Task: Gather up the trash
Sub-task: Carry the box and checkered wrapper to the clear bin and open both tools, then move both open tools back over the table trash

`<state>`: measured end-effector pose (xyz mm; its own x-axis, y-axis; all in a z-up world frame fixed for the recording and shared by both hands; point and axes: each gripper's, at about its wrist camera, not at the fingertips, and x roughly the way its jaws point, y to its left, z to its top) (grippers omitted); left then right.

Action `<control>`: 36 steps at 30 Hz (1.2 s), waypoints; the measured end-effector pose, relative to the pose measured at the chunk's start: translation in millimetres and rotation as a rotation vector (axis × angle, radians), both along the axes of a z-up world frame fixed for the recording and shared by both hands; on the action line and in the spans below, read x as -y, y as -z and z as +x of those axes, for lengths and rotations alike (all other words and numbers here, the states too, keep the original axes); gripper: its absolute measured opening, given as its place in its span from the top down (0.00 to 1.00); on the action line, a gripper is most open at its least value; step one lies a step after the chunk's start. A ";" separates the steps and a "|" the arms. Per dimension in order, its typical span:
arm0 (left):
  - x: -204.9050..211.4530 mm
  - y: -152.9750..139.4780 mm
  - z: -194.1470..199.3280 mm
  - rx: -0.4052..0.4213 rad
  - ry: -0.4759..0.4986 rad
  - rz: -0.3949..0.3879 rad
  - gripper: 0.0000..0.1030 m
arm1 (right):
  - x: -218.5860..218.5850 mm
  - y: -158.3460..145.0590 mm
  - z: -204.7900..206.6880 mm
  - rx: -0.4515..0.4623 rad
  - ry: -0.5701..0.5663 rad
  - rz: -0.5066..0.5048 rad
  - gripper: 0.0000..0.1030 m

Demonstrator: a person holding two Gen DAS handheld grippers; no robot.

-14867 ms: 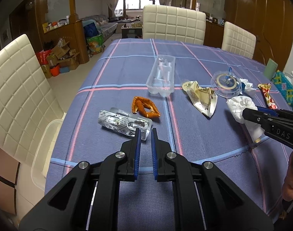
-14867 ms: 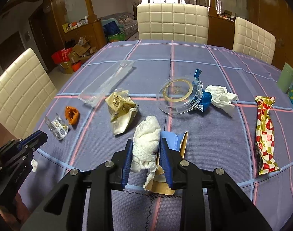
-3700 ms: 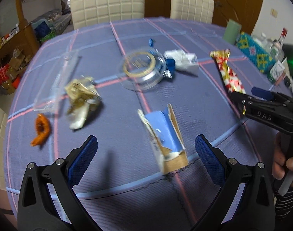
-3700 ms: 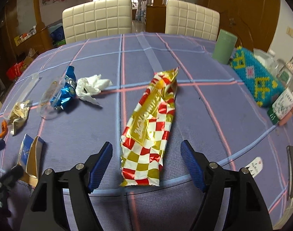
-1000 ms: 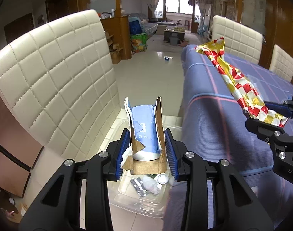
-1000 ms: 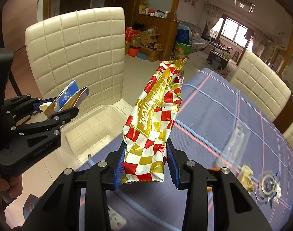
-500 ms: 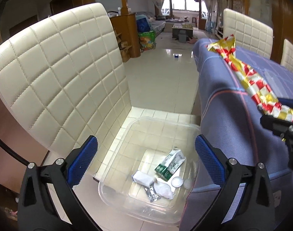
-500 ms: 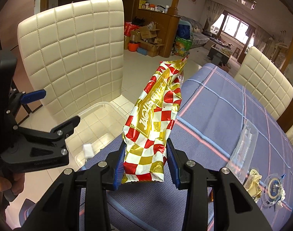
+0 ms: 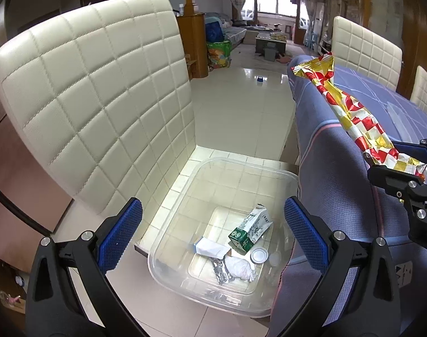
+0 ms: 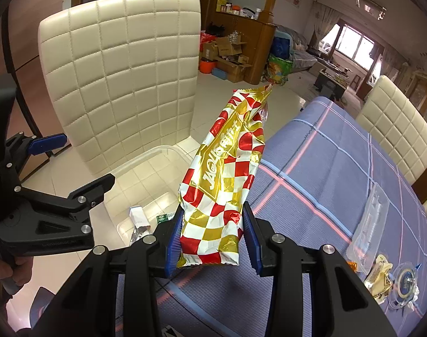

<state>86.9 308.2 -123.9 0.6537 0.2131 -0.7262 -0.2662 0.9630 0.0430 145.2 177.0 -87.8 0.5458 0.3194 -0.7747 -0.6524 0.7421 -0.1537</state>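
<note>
A clear plastic bin [image 9: 182, 196] sits on the seat of a cream chair [image 9: 95, 106] beside the table. It holds a green and white carton [image 9: 248, 231], a white tissue [image 9: 238, 269], a foil blister and a lid. My left gripper [image 9: 213, 233] is open and empty above the bin. My right gripper [image 10: 213, 233] is shut on a red, white and gold checked wrapper [image 10: 227, 168], held upright over the table's edge near the bin [image 10: 146, 165]. The wrapper also shows in the left wrist view [image 9: 356, 123].
The table has a blue checked cloth [image 10: 325, 174]. On it at the right lie a clear plastic tray [image 10: 370, 221], a gold wrapper [image 10: 380, 275] and a round clear lid [image 10: 404, 280]. More cream chairs [image 10: 395, 129] stand around the table.
My left gripper opened and dropped the torn blue and brown carton piece into the bin. The right gripper has kept hold of the checked wrapper and come nearer the bin.
</note>
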 end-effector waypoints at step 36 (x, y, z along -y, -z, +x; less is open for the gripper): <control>43.4 -22.3 -7.6 0.024 0.089 -0.003 0.03 | 52.0 -23.1 -8.7 0.097 0.114 -0.007 0.31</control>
